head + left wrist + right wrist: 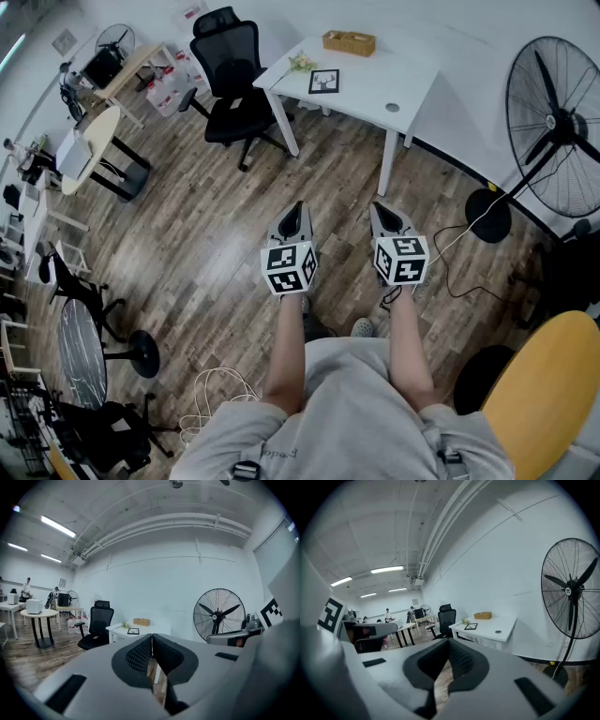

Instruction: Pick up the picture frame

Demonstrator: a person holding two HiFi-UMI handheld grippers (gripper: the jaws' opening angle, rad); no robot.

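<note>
The frame (324,82) sits on the white table (384,80), on its left half, near the edge that faces the person. It seems to lie flat with its face up. It is close to square, so no long axis governs the grip.

Both tools hang over the wood floor, well short of the table, and point towards it with a slight downward tilt. The frame lies straight ahead of them and well apart from both. Its line falls between the two, a little closer to the left tool (294,214) than to the right tool (383,215), so I judge the left to have the shorter reach.

Each tool has its pads pressed together with nothing between them.

On the table, a wooden box (349,42) stands at the far edge beyond the frame, and a sprig of flowers (300,63) lies at the left corner beside it.

No brand or label can be read. The cubes carry only black-and-white square markers, and the frame's dark picture is too small to make out.
</note>
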